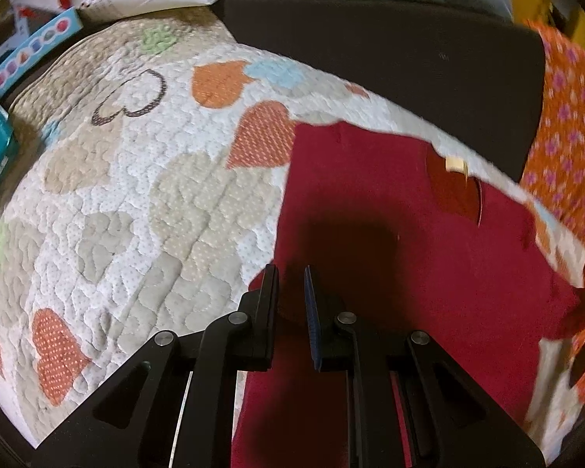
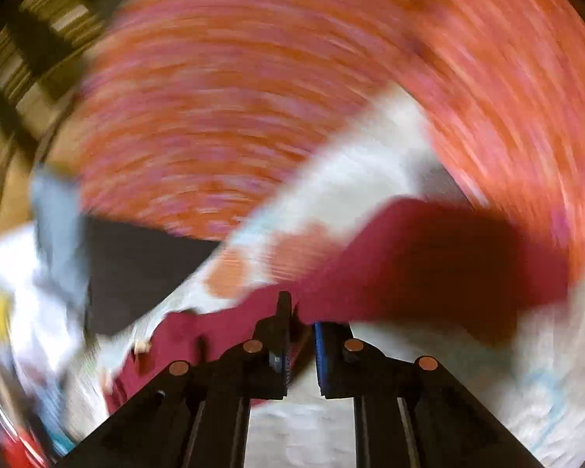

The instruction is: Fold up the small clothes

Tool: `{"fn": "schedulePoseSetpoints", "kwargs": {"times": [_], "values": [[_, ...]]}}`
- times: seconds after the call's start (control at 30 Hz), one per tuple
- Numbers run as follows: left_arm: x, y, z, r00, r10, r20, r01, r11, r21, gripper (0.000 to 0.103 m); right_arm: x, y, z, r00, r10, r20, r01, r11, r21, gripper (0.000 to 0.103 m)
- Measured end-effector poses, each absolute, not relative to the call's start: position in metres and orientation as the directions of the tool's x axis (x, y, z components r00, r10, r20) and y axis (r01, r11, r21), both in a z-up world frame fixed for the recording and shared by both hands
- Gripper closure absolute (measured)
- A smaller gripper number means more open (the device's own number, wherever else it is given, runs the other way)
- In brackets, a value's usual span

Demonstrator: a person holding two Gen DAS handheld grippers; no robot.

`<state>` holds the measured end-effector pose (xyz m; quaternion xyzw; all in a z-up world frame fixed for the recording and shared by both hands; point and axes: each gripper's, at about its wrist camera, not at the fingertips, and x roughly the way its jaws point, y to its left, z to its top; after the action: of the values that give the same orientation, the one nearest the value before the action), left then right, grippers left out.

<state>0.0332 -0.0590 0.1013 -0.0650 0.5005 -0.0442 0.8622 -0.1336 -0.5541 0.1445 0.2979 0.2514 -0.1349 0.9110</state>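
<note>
Red garment (image 1: pixel 409 241): one | quilted mat (image 1: pixel 136 195): one | orange floral cloth (image 1: pixel 565 117): one

- We count one red garment (image 1: pixel 389 234) spread on one quilted mat (image 1: pixel 136 202).
- We see one orange flowered cloth (image 1: pixel 569 128).
- We make out two boxes (image 1: pixel 31 50), possibly more, at the blurred edge.

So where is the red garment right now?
In the left wrist view, the red garment lies on the heart-print quilt, lower right, beside the orange floral cloth.
</note>
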Motion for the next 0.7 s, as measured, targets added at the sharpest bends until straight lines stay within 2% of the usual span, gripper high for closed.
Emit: {"fn": "schedulePoseSetpoints", "kwargs": {"times": [0.1, 0.17, 0.23, 0.3, 0.33, 0.37, 0.4, 0.53, 0.7], "values": [[0.034, -0.049, 0.105, 0.499, -0.176, -0.849, -0.01, 0.978, -0.208, 0.09, -0.09, -0.476, 0.182, 0.871, 0.009, -0.491, 0.198, 0.908, 0.368, 0.093], [0.035, -0.043, 0.107, 0.504, -0.191, -0.842, -0.019, 0.972, -0.232, 0.09, -0.057, -0.41, 0.186, 0.862, 0.134, -0.489, 0.022, 0.954, 0.301, 0.092], [0.037, -0.035, 0.109, 0.514, -0.198, -0.835, -0.038, 0.967, -0.253, 0.09, -0.027, -0.35, 0.164, 0.781, 0.257, -0.57, -0.129, 0.958, 0.256, 0.093], [0.038, -0.029, 0.109, 0.518, -0.223, -0.826, -0.043, 0.958, -0.285, 0.091, -0.005, -0.3, 0.13, 0.693, 0.283, -0.663, -0.199, 0.959, 0.201, 0.087], [0.039, -0.027, 0.11, 0.517, -0.233, -0.824, -0.042, 0.954, -0.296, 0.091, 0.003, -0.282, 0.112, 0.651, 0.283, -0.705, -0.221, 0.958, 0.181, 0.076], [0.039, -0.026, 0.11, 0.514, -0.237, -0.824, -0.042, 0.953, -0.3, 0.091, 0.006, -0.27, 0.093, 0.606, 0.293, -0.739, -0.233, 0.954, 0.186, 0.066], [0.039, -0.027, 0.109, 0.507, -0.244, -0.827, -0.039, 0.952, -0.305, 0.091, 0.003, -0.268, 0.084, 0.59, 0.306, -0.747, -0.228, 0.951, 0.21, 0.064], [0.04, -0.033, 0.106, 0.48, -0.274, -0.833, -0.018, 0.947, -0.321, 0.091, -0.025, -0.294, 0.071, 0.581, 0.357, -0.731, -0.184, 0.933, 0.31, 0.064], [0.038, -0.043, 0.103, 0.468, -0.275, -0.84, 0.001, 0.951, -0.31, 0.09, -0.073, -0.35, 0.082, 0.655, 0.323, -0.683, -0.074, 0.927, 0.368, 0.063]]}}
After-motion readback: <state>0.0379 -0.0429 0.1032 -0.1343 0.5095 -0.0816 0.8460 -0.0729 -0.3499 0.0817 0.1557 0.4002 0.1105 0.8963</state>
